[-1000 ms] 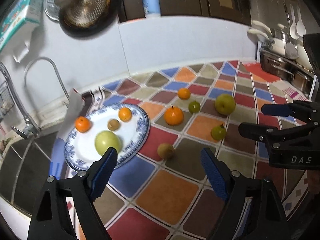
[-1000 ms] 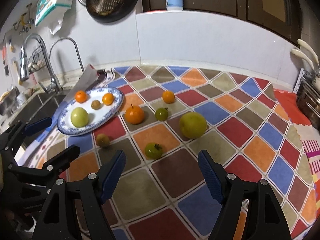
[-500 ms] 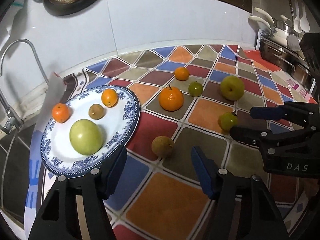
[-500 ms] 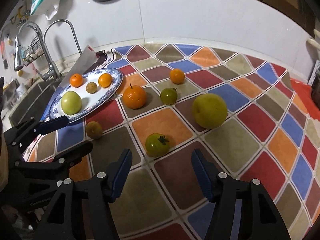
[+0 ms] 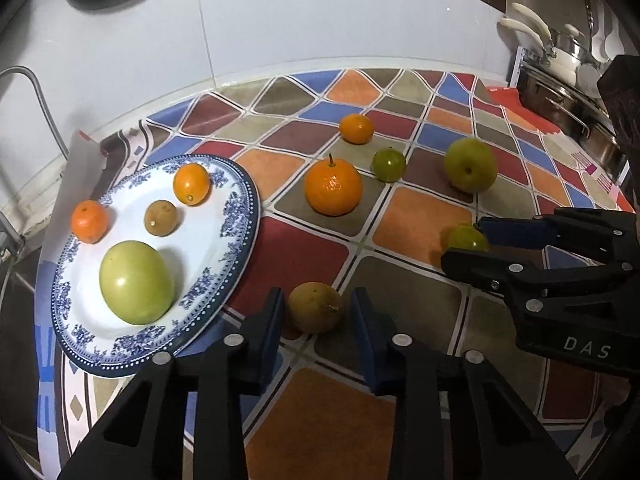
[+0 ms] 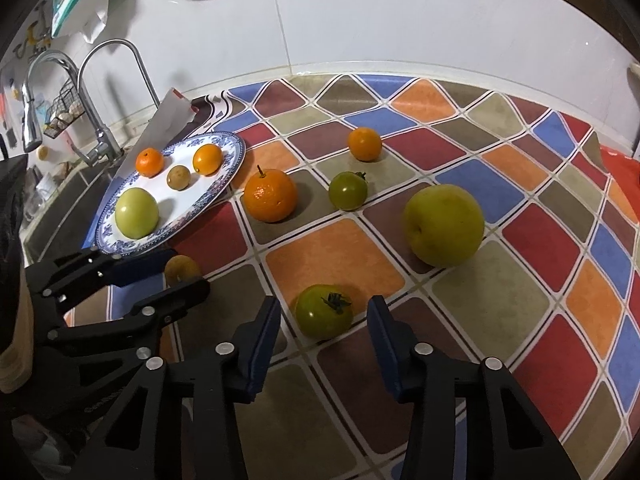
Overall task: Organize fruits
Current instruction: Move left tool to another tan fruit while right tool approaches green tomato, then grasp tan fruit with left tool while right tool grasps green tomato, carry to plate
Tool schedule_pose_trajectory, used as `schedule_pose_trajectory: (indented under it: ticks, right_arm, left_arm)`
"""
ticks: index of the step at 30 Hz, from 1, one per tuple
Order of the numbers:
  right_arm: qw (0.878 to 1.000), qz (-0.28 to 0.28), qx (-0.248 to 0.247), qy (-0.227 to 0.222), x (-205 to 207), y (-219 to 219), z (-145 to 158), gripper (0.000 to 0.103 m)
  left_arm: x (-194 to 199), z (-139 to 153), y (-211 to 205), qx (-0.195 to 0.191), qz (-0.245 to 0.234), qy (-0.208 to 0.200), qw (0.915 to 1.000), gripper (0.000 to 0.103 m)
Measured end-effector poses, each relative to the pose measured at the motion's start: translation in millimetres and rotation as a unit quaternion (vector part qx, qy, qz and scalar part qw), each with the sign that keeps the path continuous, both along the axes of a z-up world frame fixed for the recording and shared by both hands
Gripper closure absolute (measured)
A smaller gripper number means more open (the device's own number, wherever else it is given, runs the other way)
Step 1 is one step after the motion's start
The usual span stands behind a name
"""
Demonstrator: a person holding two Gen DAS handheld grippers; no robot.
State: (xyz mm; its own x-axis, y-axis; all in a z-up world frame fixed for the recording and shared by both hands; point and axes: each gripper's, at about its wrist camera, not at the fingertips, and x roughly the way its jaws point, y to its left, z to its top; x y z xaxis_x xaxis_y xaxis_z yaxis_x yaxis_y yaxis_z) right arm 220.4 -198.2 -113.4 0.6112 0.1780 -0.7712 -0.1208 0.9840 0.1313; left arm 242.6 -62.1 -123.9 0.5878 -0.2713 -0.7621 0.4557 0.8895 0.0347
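My left tongs (image 5: 316, 312) clench the brown fruit (image 5: 314, 307) beside the plate (image 5: 240, 216); my right tongs (image 6: 323, 318), still closing, straddle the green tomato (image 6: 323, 312) on the bench (image 6: 332, 256). Either could roll free.

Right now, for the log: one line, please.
left gripper: shut on brown fruit | right gripper: closing, green tomato between open jaws

Table (image 6: 332, 256) under a chequered cloth of many colours
On it lie a blue-rimmed plate (image 6: 236, 156), a stemmed orange (image 6: 270, 195), a small orange (image 6: 364, 143), two green tomatoes (image 6: 348, 191), a yellow-green apple (image 6: 443, 225) and a brown fruit (image 5: 315, 307).
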Motion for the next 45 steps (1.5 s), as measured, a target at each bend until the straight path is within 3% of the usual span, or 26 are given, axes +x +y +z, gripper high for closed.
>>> schedule_pose_trajectory:
  ticks: [7, 23, 31, 45]
  right_arm:
    - [1.0, 0.002, -0.003, 0.004, 2, 3, -3, 0.072]
    - [0.999, 0.014, 0.0, -0.033, -18, 16, 27, 0.072]
    - [0.997, 0.039, 0.003, -0.072, -26, 39, 57, 0.072]
    - [0.991, 0.068, 0.012, -0.118, -26, 83, 88, 0.072]
  left_arm:
    - [0, 0, 0, 0.001, 0.001, -0.002, 1.0, 0.074]
    - [-27, 38, 22, -0.02, 0.022, -0.047, 0.9985, 0.074]
    - [-34, 64, 50, -0.033, 0.059, -0.068, 0.9954, 0.074]
    - [-40, 94, 92, -0.038, 0.079, -0.106, 0.9906, 0.074]
